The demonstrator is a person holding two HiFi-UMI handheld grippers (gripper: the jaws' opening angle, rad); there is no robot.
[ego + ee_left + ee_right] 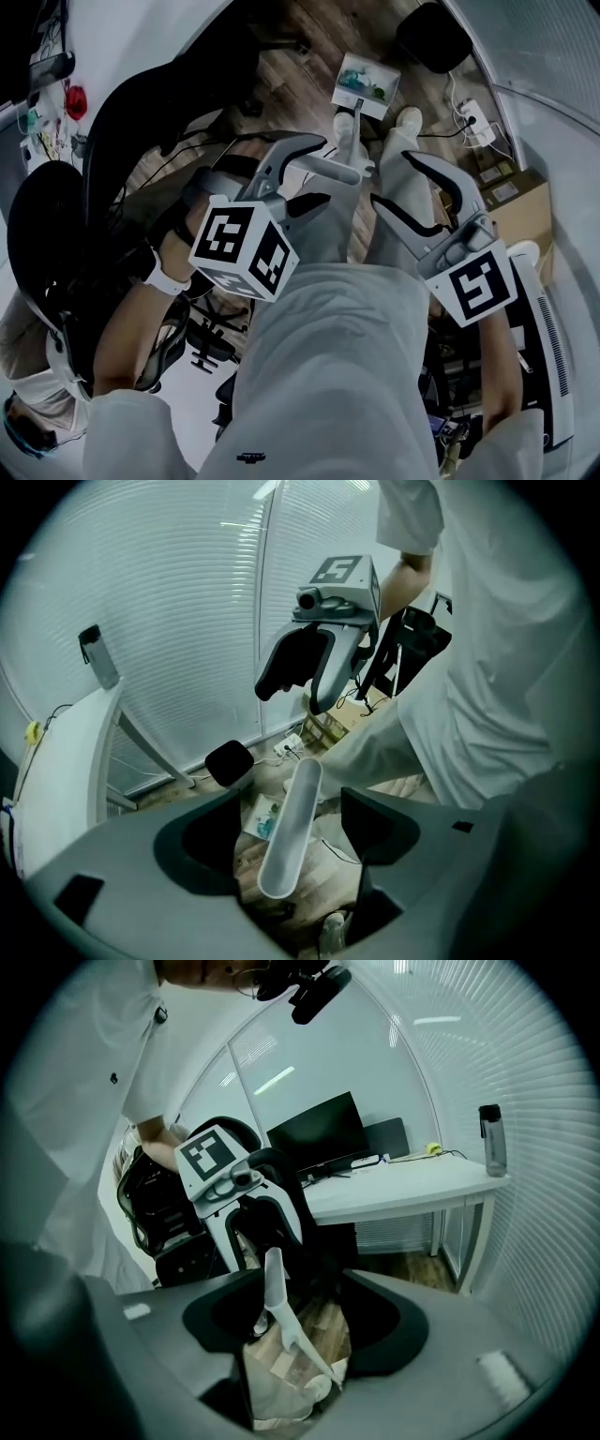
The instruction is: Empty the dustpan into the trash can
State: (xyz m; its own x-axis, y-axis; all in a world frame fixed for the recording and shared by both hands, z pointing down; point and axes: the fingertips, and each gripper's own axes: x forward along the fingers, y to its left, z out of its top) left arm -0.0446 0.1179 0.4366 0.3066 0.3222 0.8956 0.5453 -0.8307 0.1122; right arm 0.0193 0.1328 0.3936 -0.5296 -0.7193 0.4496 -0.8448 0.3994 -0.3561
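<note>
Looking down, I see the dustpan (367,86) on the floor by my feet. Its long handle (292,817) rises upright between my left gripper's (336,186) spread jaws, untouched. My right gripper (394,180), also spread and empty, sits farther off beside the handle.

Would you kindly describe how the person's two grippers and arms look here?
Both the left gripper and the right gripper are grey, with curved jaws lined in black. Each carries a white cube with black square markers. The person wears short white sleeves and a white wristband on the left wrist.
</note>
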